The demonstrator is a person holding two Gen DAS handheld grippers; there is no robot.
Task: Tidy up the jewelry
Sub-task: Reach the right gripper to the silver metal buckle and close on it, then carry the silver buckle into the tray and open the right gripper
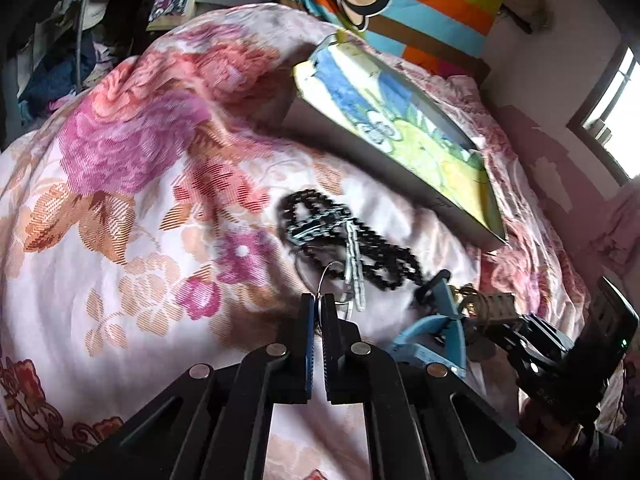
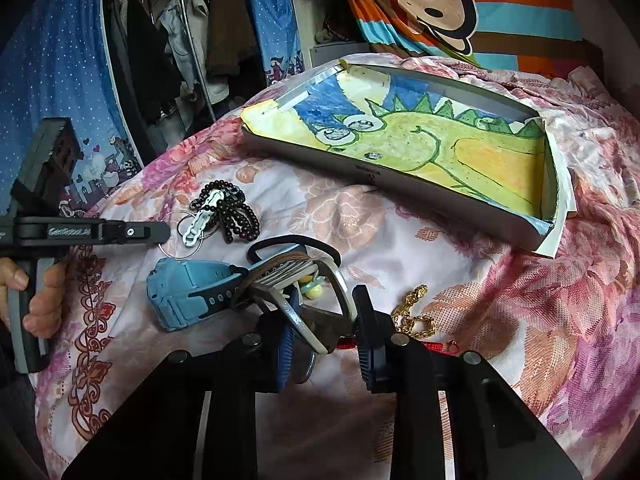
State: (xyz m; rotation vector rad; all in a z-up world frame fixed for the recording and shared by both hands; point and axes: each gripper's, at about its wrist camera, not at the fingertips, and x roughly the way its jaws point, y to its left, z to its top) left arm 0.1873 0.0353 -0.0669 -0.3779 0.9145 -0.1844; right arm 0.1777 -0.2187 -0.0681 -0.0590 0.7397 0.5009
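Black ridged pads of the left gripper [image 1: 318, 312] pinch a thin shiny wire ring [image 1: 326, 280] on the soft flowery bed cover [image 1: 120, 240], right next to a heap of small round dark beads [image 1: 360, 240] and a flat white clip [image 2: 202, 218]. Close by, the right gripper [image 2: 326, 320] has its blue bumpy pads partly closed around a hard silver metal bangle [image 2: 316, 312], beside a chunky blue rubber watch [image 2: 188, 292] and a curly gold chain [image 2: 414, 320]. Behind them all sits a shallow grey tray [image 2: 400, 184] with a crayon dinosaur drawing [image 2: 440, 144] inside.
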